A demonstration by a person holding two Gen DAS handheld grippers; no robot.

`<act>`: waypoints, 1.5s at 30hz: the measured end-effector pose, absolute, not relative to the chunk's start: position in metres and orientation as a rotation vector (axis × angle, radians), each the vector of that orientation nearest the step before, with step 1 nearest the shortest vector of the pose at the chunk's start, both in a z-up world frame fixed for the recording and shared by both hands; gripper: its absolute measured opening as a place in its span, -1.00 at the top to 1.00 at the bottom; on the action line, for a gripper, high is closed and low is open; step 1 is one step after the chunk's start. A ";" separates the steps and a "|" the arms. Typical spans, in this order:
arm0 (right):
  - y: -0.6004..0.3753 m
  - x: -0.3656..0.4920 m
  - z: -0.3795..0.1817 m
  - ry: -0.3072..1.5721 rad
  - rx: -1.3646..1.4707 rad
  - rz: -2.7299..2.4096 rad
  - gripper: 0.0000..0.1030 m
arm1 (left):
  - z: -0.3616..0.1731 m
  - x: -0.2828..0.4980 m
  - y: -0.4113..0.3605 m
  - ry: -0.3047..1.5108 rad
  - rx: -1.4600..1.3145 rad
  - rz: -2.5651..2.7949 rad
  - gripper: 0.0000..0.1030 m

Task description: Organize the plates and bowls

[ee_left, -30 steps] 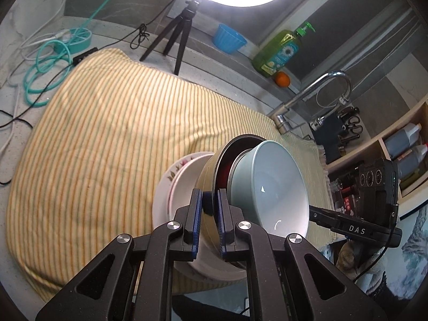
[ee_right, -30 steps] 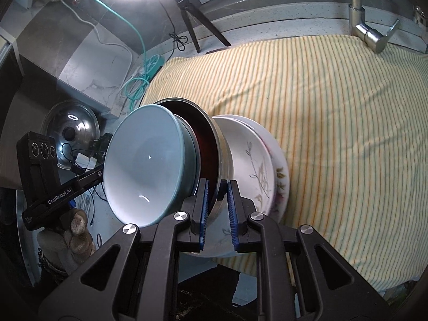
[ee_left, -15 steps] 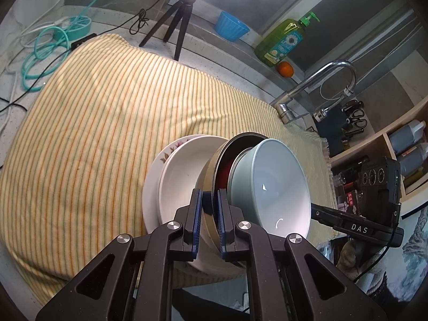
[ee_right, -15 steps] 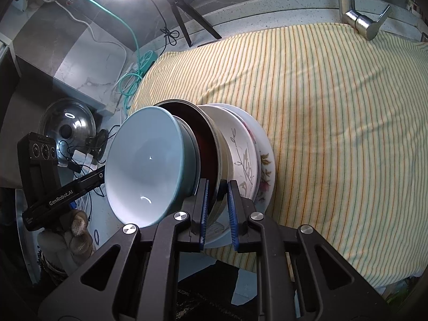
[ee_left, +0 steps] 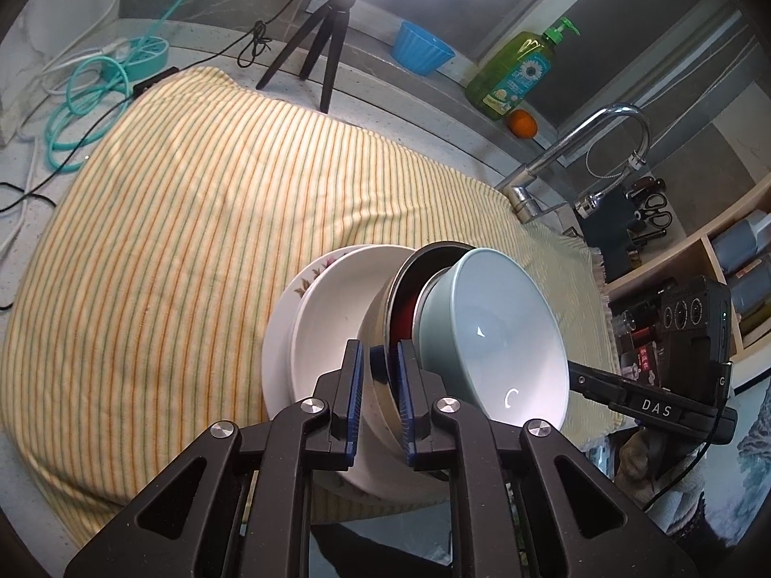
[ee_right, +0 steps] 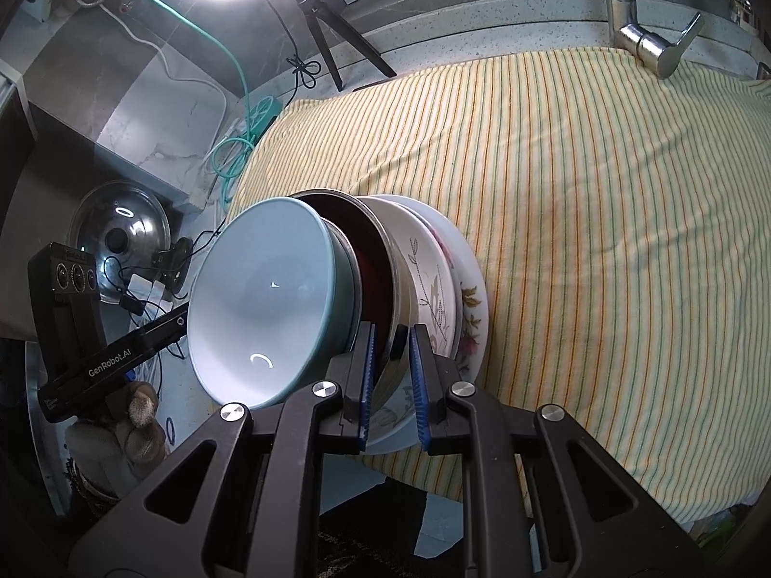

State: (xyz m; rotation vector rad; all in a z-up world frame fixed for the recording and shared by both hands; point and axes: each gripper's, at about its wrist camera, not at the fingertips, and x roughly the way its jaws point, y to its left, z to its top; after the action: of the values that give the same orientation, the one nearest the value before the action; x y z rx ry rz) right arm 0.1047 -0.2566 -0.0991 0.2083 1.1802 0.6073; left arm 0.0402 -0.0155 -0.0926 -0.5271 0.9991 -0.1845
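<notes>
Steel bowl (ee_left: pixel 385 303): metal outside, dark red inside, tilted on its side; its rim is pinched from two sides by both tools.
Left tool (ee_left: pixel 376 385): jaws narrow, blue pads clamped on the steel bowl's rim.
Right tool (ee_right: pixel 391 375): jaws narrow, clamped on the steel bowl's rim from the opposite side.
Blue bowl (ee_left: pixel 491 337): pale blue, nested inside the steel bowl, mouth facing away from the plates.
Plates (ee_right: pixel 433 279): two white plates, one with a floral rim, stacked beneath the bowls at the near edge of the desk.
Striped cloth (ee_left: pixel 192 202): yellow, covers the desk (ee_left: pixel 202 58) under the plates.
Faucet (ee_left: pixel 578 154): chrome, at the cloth's far right corner.
</notes>
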 end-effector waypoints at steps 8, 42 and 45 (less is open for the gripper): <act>-0.267 0.097 -0.087 1.124 0.200 0.586 0.22 | -0.087 0.034 -0.009 0.976 -0.518 -0.161 0.52; -0.304 0.031 -0.030 0.876 0.014 0.602 -0.51 | -0.030 -0.029 -0.071 0.835 -0.293 0.051 -0.38; -0.308 0.032 -0.032 0.878 0.019 0.613 -0.51 | -0.032 -0.034 -0.075 0.839 -0.292 0.091 -0.38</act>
State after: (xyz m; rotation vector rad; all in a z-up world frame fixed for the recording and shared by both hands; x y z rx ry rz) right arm 0.0320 -0.3082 -0.0320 0.0193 0.8782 0.6134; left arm -0.0339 -0.0748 -0.0322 -0.2923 0.8389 0.0909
